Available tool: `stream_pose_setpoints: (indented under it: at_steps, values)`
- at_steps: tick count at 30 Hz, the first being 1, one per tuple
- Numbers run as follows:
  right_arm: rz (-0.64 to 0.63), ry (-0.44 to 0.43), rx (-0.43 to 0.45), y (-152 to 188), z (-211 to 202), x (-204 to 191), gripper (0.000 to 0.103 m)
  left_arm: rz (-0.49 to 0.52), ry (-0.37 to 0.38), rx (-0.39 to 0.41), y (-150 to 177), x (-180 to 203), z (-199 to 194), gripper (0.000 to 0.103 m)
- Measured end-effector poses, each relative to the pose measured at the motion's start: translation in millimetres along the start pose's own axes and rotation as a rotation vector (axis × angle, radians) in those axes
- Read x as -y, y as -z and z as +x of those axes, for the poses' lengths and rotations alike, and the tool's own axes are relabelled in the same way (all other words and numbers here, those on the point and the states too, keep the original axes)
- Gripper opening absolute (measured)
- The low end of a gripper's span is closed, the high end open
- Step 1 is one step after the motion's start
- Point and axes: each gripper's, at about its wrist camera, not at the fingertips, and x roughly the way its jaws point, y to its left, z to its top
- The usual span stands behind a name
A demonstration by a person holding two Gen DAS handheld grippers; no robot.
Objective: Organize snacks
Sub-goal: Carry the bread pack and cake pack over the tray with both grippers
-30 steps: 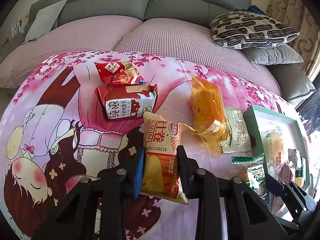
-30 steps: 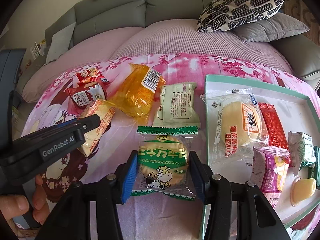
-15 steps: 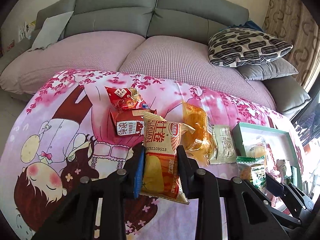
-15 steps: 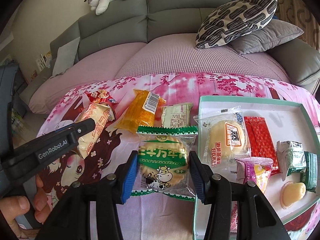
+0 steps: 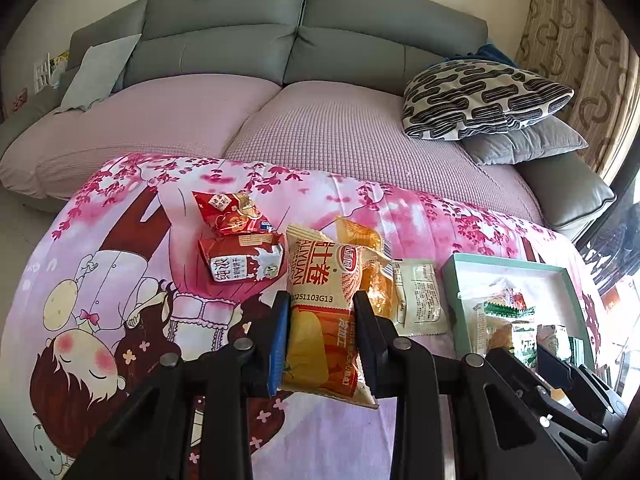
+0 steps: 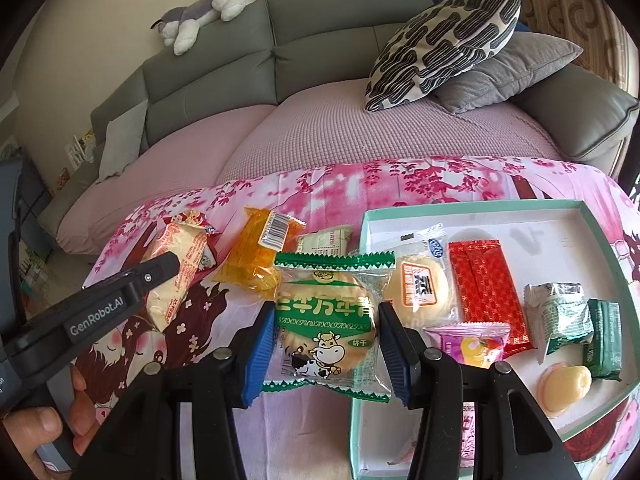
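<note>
left gripper (image 5: 322, 322): fingers clamped on yellow snack pack (image 5: 326, 312), left of tray (image 5: 508, 266)
right gripper (image 6: 320, 340): fingers gripping green biscuit pack (image 6: 326, 320), at tray's left edge

Pink blanket (image 5: 400, 208) printed with cherry blossoms and a cartoon girl in brown hair. Orange-yellow egg-roll packet (image 5: 324, 320) with red logo and cream top. Red-and-white milk biscuit packet (image 5: 240, 264); red snack bag (image 5: 228, 212) behind it. Translucent orange packet (image 6: 252, 264) with white barcode label. Pale cream sachet (image 5: 416, 300), dark print. Clear biscuit packet (image 6: 328, 320), green zigzag edges, green lettering, cartoon cow. Mint-green tray (image 6: 472, 206), white inside. In it: red patterned sachet (image 6: 488, 288), pink candy wrapper (image 6: 468, 344), dark green packets (image 6: 604, 340), pale yellow jelly cup (image 6: 564, 388), yellow cake packet (image 6: 420, 284) with orange label. Grey sofa (image 5: 300, 40), mauve waffle cover (image 5: 360, 136), black-and-white squiggle cushion (image 6: 444, 40), grey-and-white plush toy (image 6: 204, 8). Blue pads (image 6: 256, 352) on black grippers.
</note>
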Motion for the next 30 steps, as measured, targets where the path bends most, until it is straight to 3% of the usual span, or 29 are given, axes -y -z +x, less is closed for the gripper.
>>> stream_pose_setpoints:
  at_steps: [15, 30]
  values:
    - [0.167, 0.086, 0.107, -19, -33, 84, 0.053, 0.138, 0.064, 0.002, -10, 79, 1, 0.032]
    - [0.288, 0.248, 0.16, -24, -22, 168, 0.053, 0.269, 0.183, -0.011, -20, 188, 19, 0.033]
